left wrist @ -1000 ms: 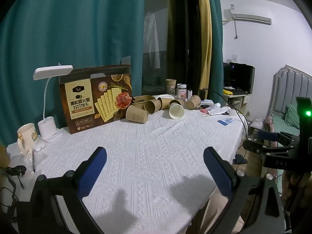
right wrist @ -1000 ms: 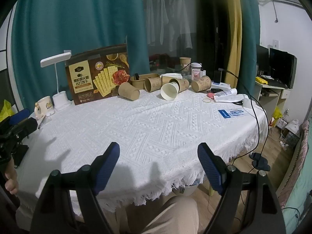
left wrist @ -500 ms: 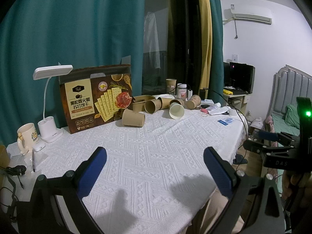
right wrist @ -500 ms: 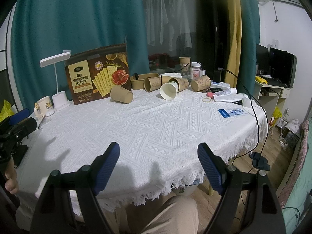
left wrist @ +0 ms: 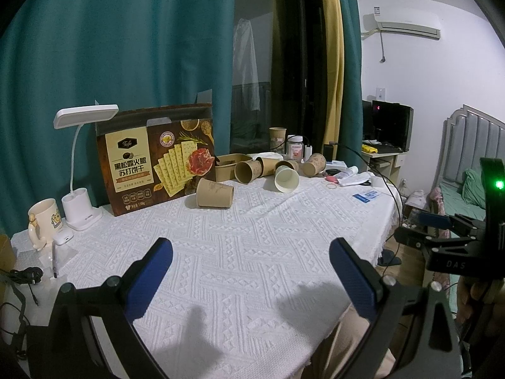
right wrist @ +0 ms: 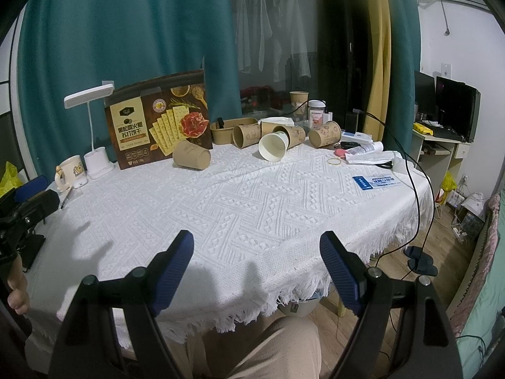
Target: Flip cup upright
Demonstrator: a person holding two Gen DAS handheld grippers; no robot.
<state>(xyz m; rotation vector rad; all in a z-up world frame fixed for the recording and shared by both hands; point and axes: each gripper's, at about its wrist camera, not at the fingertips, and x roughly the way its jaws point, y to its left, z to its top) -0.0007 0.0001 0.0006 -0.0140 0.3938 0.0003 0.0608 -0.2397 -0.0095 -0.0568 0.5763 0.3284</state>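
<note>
I see brown paper cup (left wrist: 215, 193) lying on side on table (left wrist: 252, 252), just before cracker box (left wrist: 157, 158). Left hand-held gripper (left wrist: 251, 265) and right hand-held gripper (right wrist: 257, 260) both spread wide, empty, well short of cup.

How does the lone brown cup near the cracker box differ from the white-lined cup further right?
The brown cup lies apart from the others, mouth turned away; the white-lined cup sits against the cluster, mouth facing the camera. The brown cup shows only kraft outside; the white-lined cup shows its pale interior. Both lie on their sides, untouched.
</note>
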